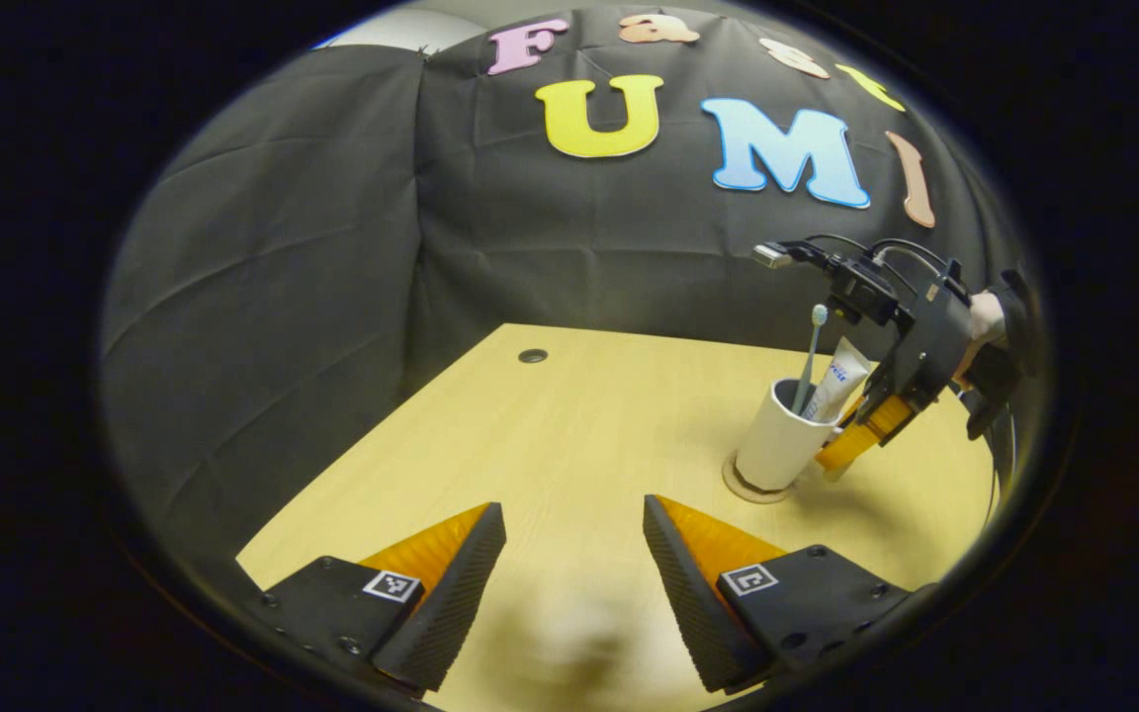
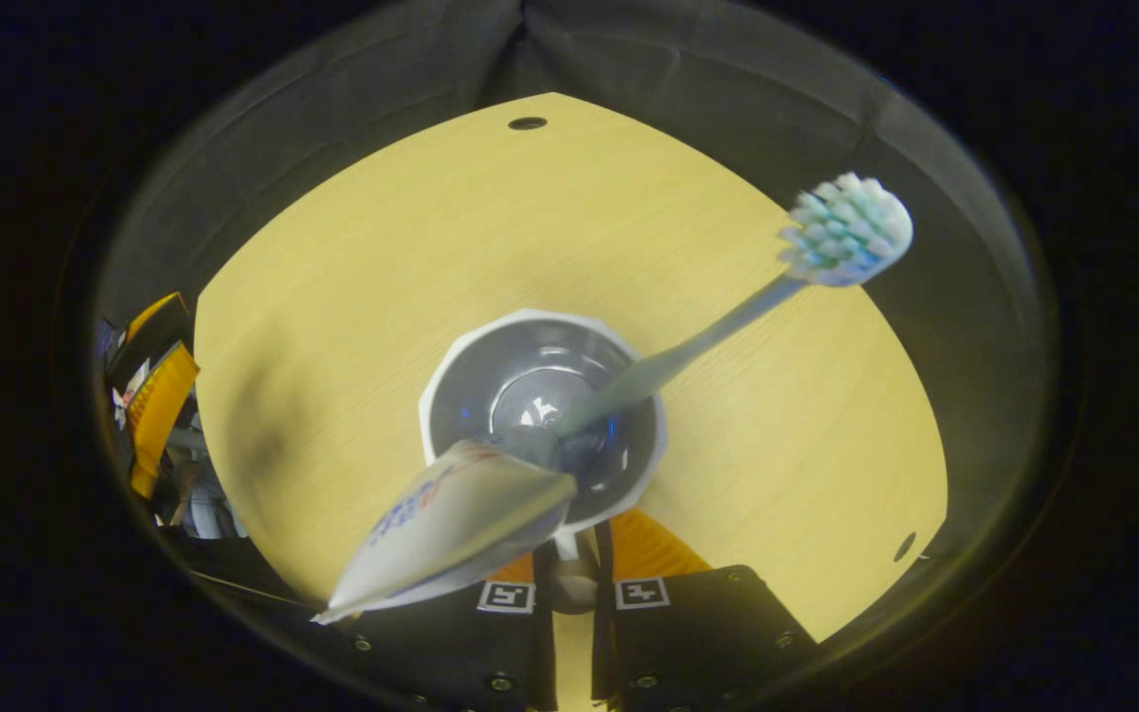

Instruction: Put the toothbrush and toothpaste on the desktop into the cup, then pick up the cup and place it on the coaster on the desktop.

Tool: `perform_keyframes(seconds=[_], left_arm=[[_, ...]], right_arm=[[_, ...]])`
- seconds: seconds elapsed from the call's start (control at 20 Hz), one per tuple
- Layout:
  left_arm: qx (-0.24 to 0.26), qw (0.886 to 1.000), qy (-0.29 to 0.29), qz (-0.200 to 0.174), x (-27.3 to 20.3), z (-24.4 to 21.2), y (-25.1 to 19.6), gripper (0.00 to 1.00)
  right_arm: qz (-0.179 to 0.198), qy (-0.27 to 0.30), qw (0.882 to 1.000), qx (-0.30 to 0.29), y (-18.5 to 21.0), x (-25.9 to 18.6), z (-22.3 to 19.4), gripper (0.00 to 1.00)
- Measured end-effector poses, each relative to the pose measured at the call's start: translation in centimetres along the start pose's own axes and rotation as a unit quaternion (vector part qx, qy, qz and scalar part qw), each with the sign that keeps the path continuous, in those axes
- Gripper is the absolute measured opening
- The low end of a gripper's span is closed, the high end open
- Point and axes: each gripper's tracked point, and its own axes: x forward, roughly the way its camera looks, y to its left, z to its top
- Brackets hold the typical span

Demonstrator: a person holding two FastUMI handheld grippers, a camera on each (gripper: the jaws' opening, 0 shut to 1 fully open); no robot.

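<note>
Fingers of our right gripper (image 2: 574,583) sit nearly closed on what looks like the handle of the cup (image 2: 542,415), just ahead of them; our left gripper (image 1: 574,564) hangs wide open and empty above the surface (image 1: 569,435). Toothbrush (image 2: 708,331) and toothpaste (image 2: 451,524) lean inside, and the cup appears seated on the coaster (image 1: 749,487). Releasing seems all that remains.
</note>
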Motion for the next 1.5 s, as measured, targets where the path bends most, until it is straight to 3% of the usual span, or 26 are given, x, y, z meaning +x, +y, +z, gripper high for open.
perform_keyframes(seconds=[0.4,0.6,1.0,1.5], left_arm=[[-0.011,1.000,0.004,0.006,-0.1,-0.2,0.1,0.95],[-0.007,1.000,0.003,-0.001,-0.2,0.2,-0.5,0.95],[0.002,1.000,0.000,-0.015,0.1,0.8,-1.7,0.95],[0.033,0.997,-0.011,-0.073,1.0,2.9,-6.5,0.95]], right_arm=[[-0.002,0.015,1.000,0.003,0.5,1.0,0.3,0.15],[0.019,0.012,0.999,0.026,-0.1,0.1,0.6,0.29],[0.015,-0.009,1.000,0.017,0.2,-1.6,0.8,0.28],[0.003,-0.059,0.998,0.031,-0.1,-5.8,0.1,0.29]])
